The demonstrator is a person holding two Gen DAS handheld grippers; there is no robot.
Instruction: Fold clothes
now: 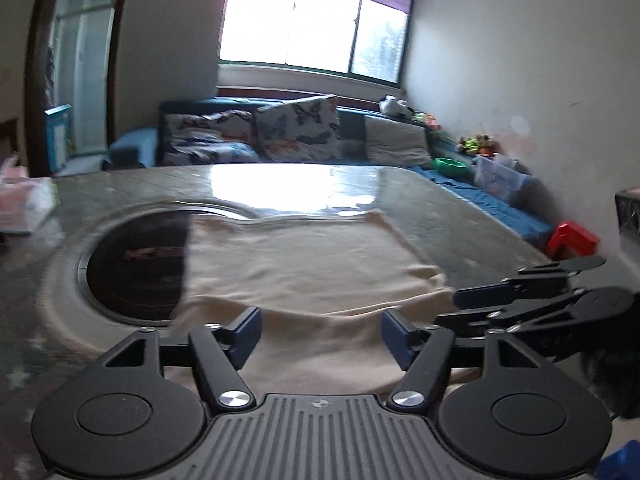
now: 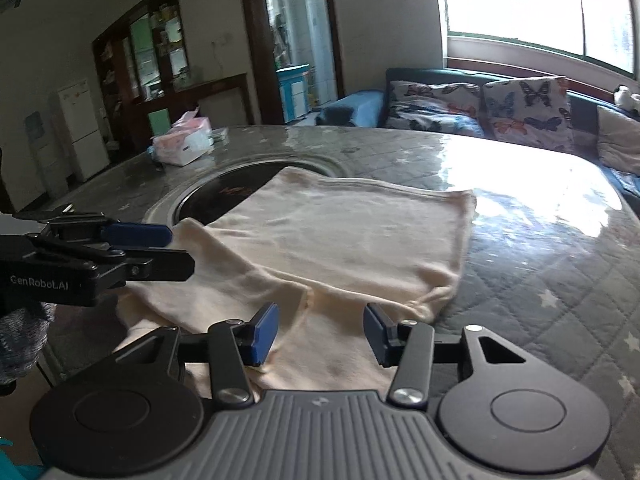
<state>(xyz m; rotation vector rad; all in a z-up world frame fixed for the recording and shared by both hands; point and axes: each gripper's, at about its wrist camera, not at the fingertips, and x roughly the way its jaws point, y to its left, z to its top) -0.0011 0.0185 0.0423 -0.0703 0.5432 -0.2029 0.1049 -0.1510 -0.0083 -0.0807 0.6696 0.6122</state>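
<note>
A cream garment (image 1: 308,264) lies spread on the table, partly folded, its far part flat and its near part lying in soft folds; it also shows in the right wrist view (image 2: 352,232). My left gripper (image 1: 320,338) is open and empty, just above the garment's near edge. My right gripper (image 2: 320,334) is open and empty over the near folds. Each gripper shows in the other's view: the right one (image 1: 532,292) at the garment's right side, the left one (image 2: 132,248) at its left side.
The table (image 2: 540,264) has a quilted grey cover and a round black inset hob (image 1: 136,268), partly under the garment. A pink tissue pack (image 2: 184,140) sits at the far left. A sofa with butterfly cushions (image 1: 296,128) stands behind the table under the window.
</note>
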